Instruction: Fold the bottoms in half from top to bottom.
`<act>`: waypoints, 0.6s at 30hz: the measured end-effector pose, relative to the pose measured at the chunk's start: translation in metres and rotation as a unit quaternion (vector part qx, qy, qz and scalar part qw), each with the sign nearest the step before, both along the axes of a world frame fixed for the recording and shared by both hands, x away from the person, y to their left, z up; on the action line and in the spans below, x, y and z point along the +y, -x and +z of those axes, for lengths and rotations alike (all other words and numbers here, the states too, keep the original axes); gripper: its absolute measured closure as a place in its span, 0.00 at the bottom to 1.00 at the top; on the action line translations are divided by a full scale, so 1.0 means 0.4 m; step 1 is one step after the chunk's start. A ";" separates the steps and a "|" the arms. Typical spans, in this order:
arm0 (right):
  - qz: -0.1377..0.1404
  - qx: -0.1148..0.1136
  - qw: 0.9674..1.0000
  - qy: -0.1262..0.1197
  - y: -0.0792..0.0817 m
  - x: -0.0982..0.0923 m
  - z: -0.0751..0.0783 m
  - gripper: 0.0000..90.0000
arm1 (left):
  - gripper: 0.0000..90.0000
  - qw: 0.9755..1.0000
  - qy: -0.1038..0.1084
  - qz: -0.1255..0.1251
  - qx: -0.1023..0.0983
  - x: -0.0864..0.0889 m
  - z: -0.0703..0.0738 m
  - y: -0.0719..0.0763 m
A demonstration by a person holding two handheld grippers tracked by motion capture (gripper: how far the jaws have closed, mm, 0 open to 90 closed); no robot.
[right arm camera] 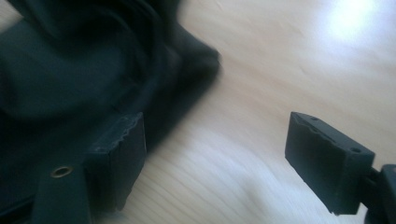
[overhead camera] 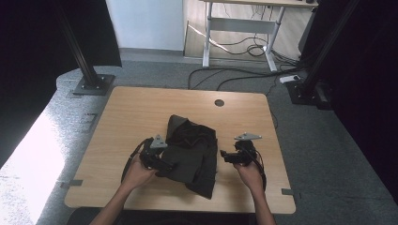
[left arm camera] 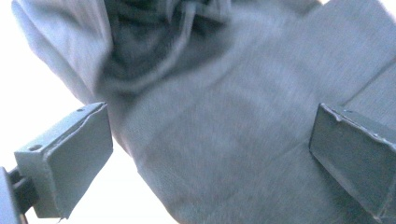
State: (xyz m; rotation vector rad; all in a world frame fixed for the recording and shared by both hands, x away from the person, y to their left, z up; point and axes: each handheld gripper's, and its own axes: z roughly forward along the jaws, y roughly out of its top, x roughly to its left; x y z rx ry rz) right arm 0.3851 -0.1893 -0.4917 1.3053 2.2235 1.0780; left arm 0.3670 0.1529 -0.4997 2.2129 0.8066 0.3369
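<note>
Desk (overhead camera: 141, 112): light wood, round hole at the far edge; carries everything below.

Garment (overhead camera: 192, 152): dark, crumpled cloth, lying near the desk's middle, toward the near edge. Bunched folds at its far end, flatter panel at the near end.

Left tongs (overhead camera: 165, 165): at the garment's left edge, over the cloth's margin. In the left gripper view the garment (left arm camera: 224, 130) spans the gap between the two jaws, which stand wide apart, not pressing on it; whether the pads touch the cloth cannot be told. Left tongs (left arm camera: 210, 154) blurred.

Right tongs (overhead camera: 222, 156): just right of the garment, over bare desk. In the right gripper view the jaws stand apart with bare desk (right arm camera: 261, 93) between them; the garment (right arm camera: 70, 70) lies beside and behind one jaw. Right tongs (right arm camera: 215, 154) hold nothing.
</note>
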 end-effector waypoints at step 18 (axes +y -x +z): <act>0.178 0.011 0.982 0.068 -0.085 0.355 0.061 0.53 | 0.00 0.999 0.031 0.005 0.022 0.009 -0.096 0.016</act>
